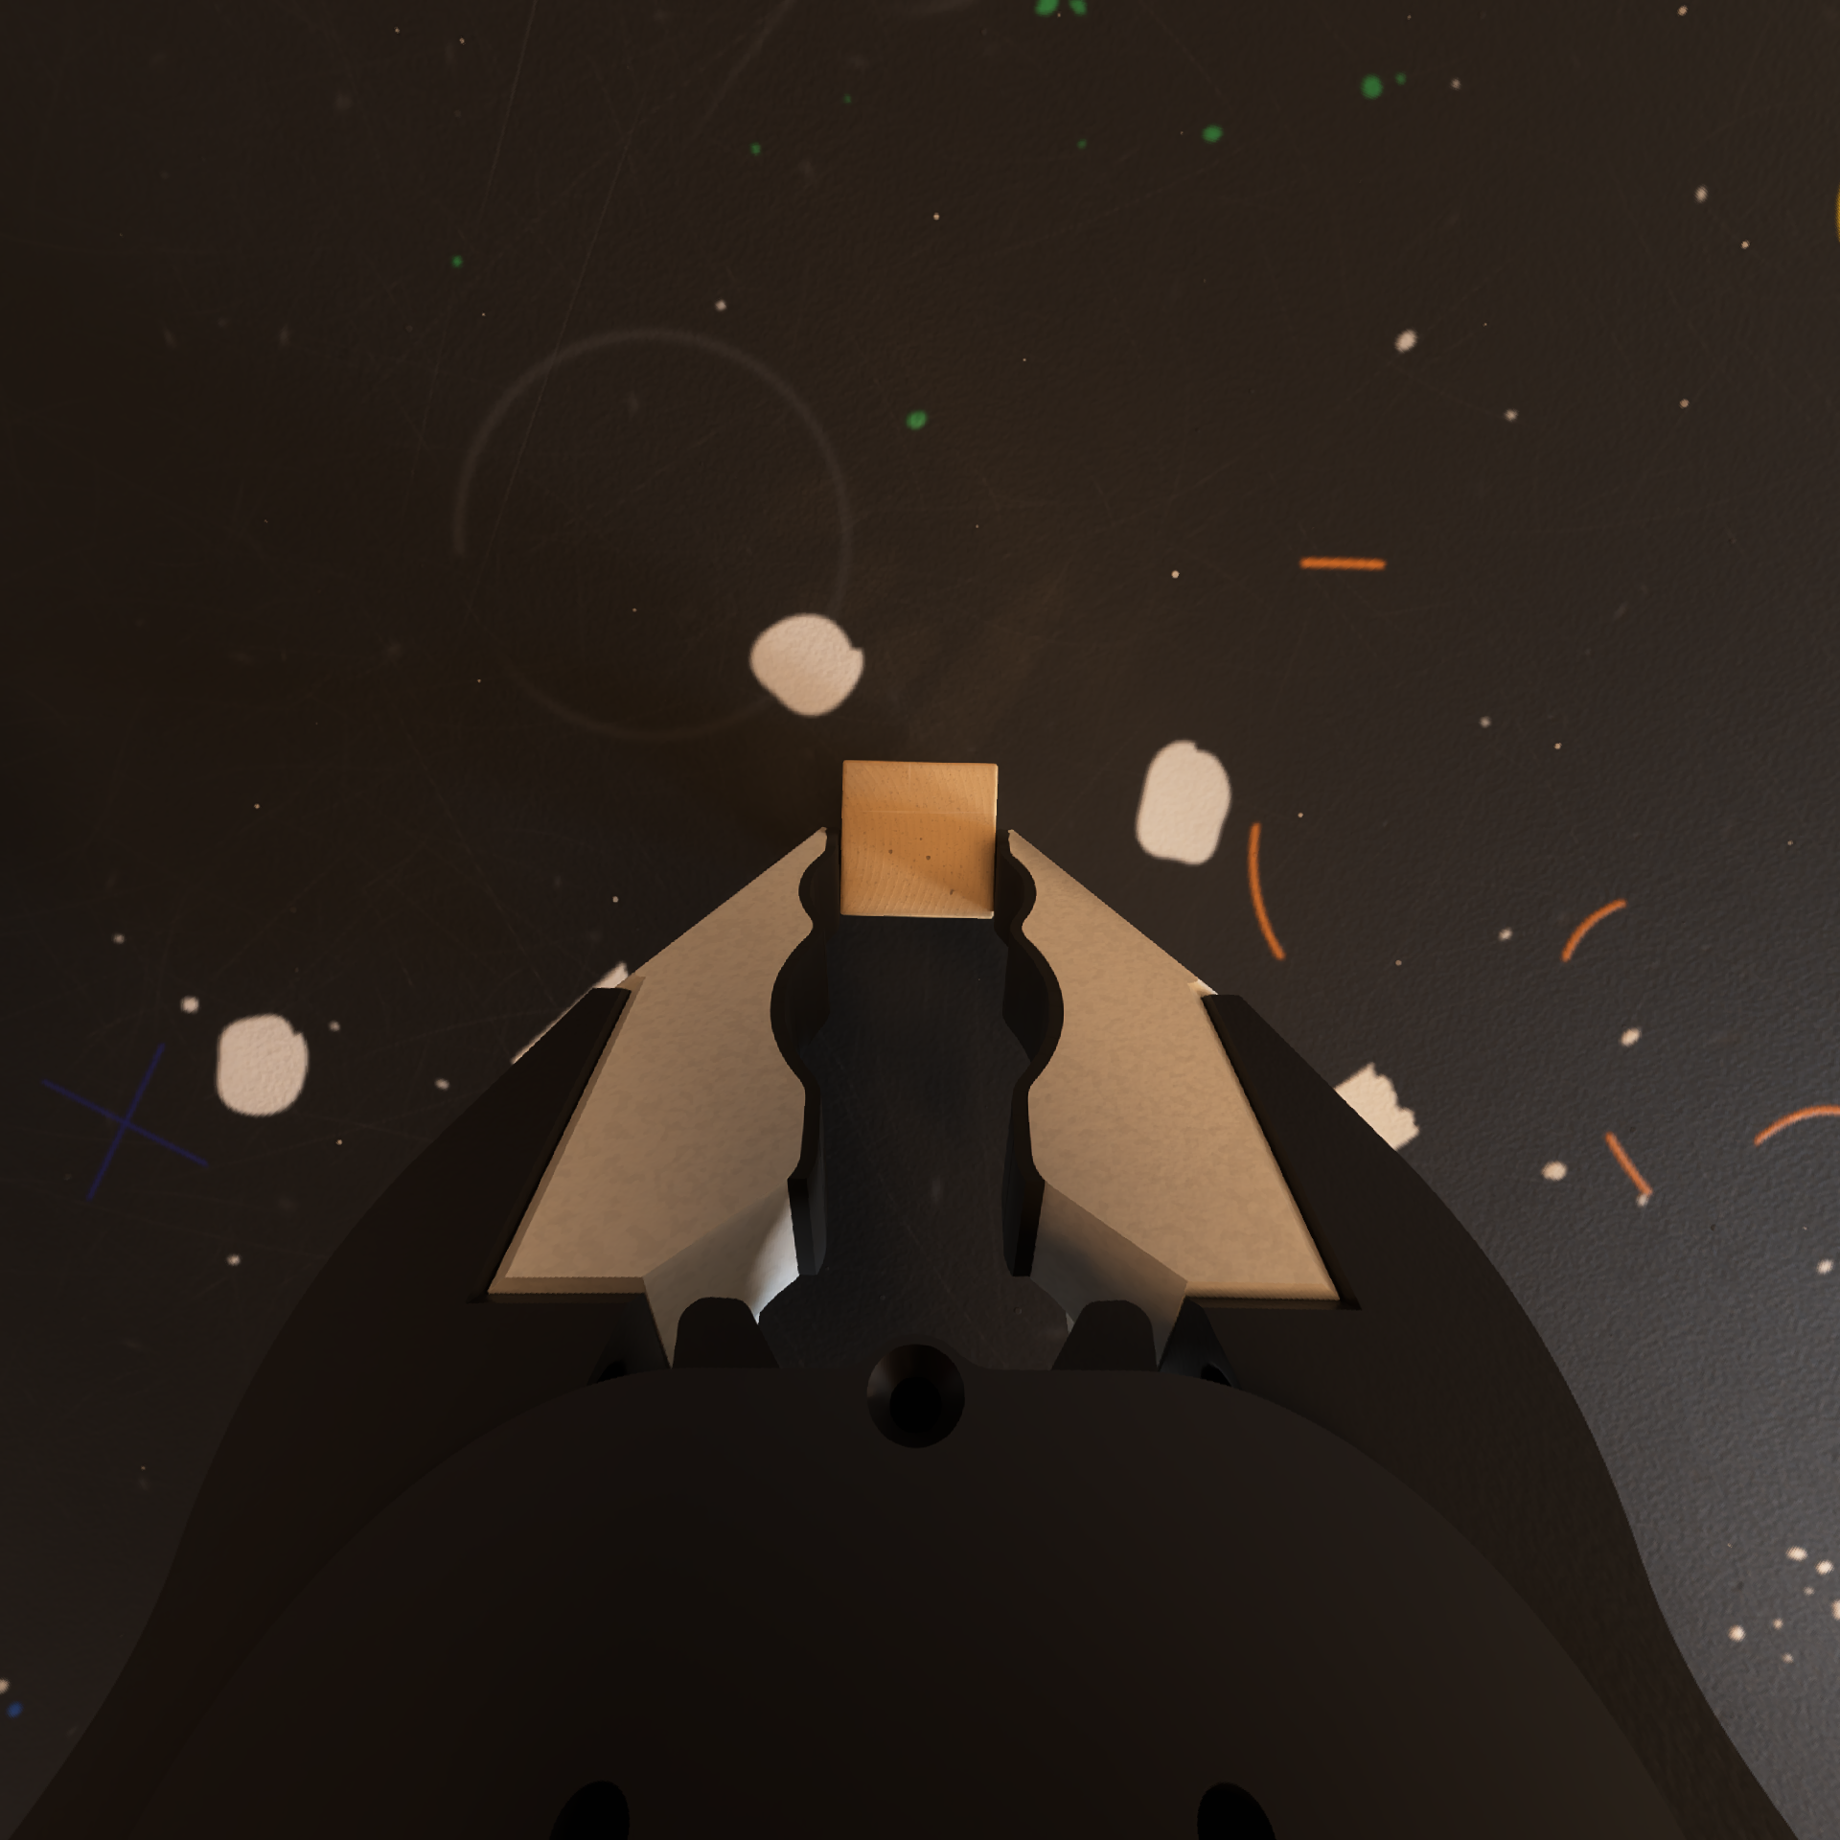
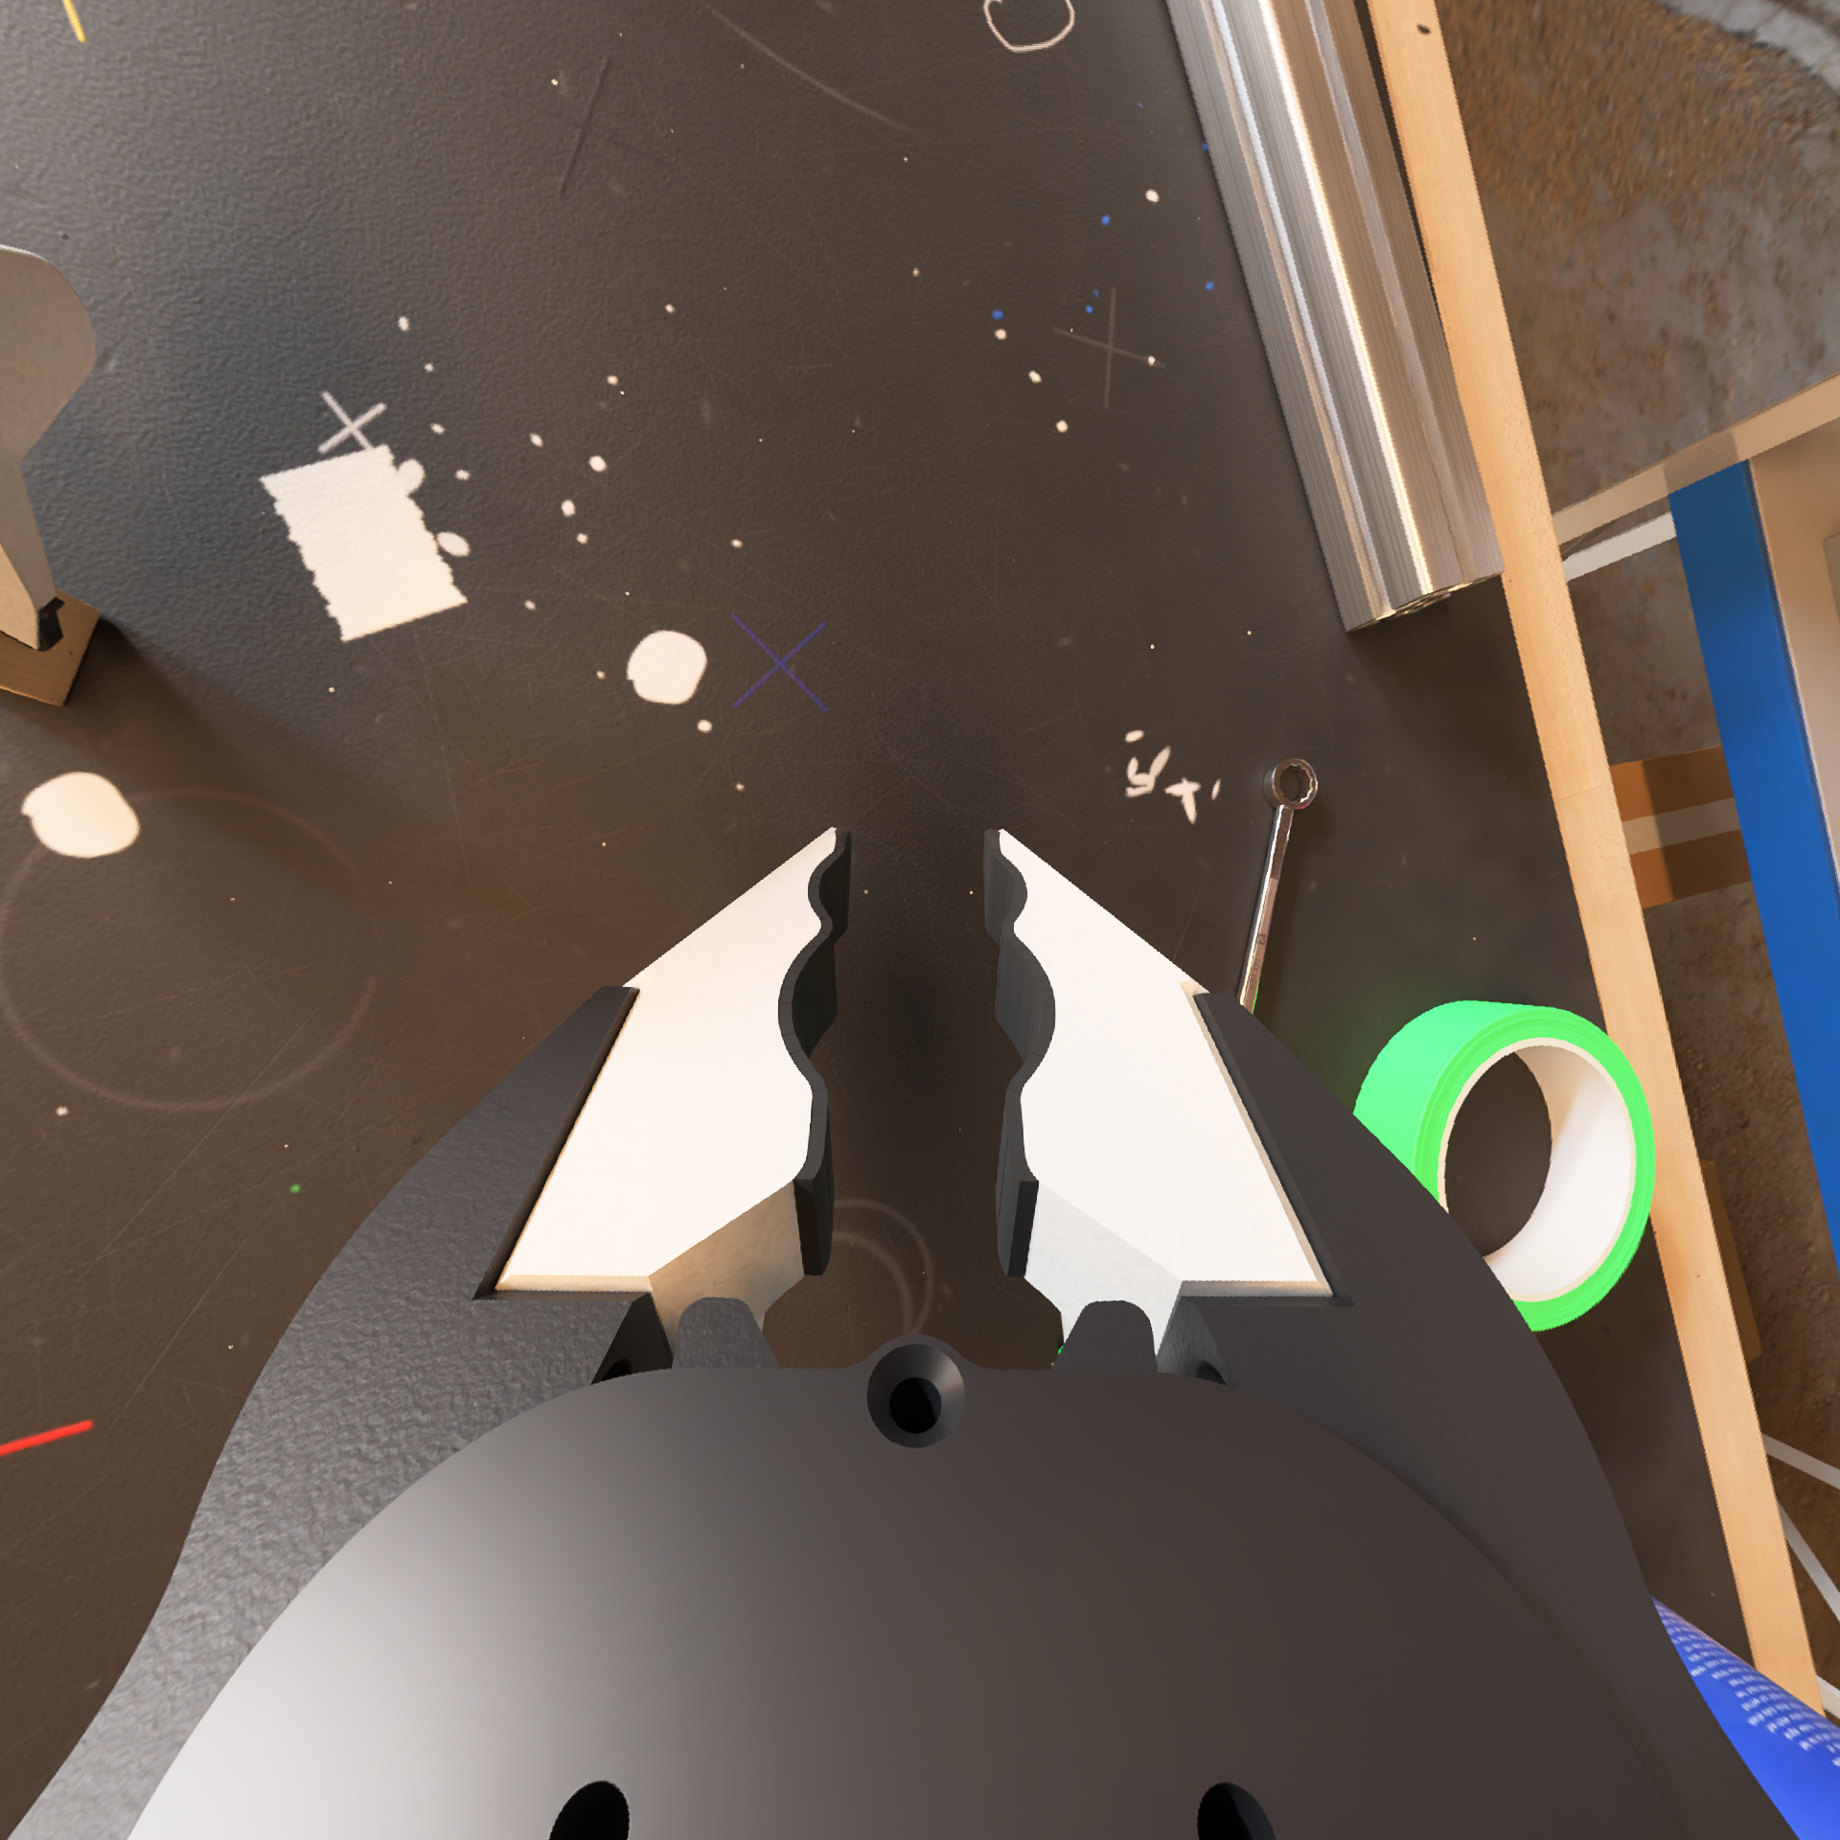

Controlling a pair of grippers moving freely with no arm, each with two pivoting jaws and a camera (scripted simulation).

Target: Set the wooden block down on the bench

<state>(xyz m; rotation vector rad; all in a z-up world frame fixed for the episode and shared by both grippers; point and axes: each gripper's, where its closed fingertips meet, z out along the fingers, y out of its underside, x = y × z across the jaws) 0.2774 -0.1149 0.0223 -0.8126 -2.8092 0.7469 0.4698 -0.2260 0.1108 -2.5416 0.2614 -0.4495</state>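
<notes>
In the left wrist view my left gripper (image 1: 917,834) is shut on a small pale wooden block (image 1: 918,838), which sits between the fingertips and sticks out a little past them. Below it lies the dark, paint-spattered bench (image 1: 996,299). The right wrist view shows the left gripper (image 2: 30,448) at the far left edge with the block (image 2: 45,662) low, at or just above the bench (image 2: 797,249); I cannot tell whether they touch. My right gripper (image 2: 916,836) is open and empty above the bench, well to the right of the block.
A silver ring wrench (image 2: 1274,876) lies just right of my right gripper. A green tape roll (image 2: 1523,1155) stands beside it. An aluminium bar (image 2: 1334,329) runs along the bench's wooden right edge (image 2: 1533,597). A blue frame (image 2: 1752,697) stands beyond the edge.
</notes>
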